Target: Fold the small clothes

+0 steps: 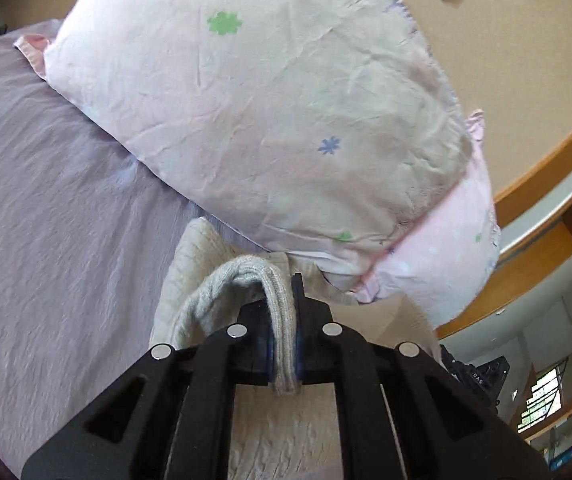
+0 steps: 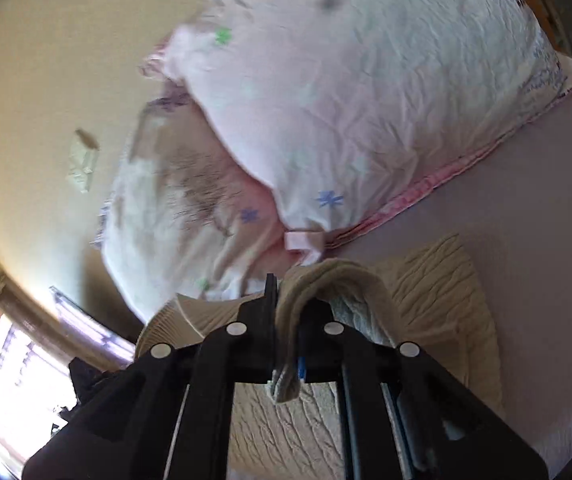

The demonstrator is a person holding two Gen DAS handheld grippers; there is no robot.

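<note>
A small cream knit garment lies on the lilac bed sheet, just in front of the pillows. My left gripper is shut on its ribbed hem, which loops up over the fingers. In the right wrist view the same garment spreads out to the right and below. My right gripper is shut on another part of the ribbed hem, and the cloth hangs down between the jaws. Both grippers hold the edge lifted a little above the bed.
A large pink flowered pillow lies close ahead, with a second pillow beside it. A beige wall and wooden trim stand behind. A bright window is at the lower left of the right wrist view. The sheet extends right.
</note>
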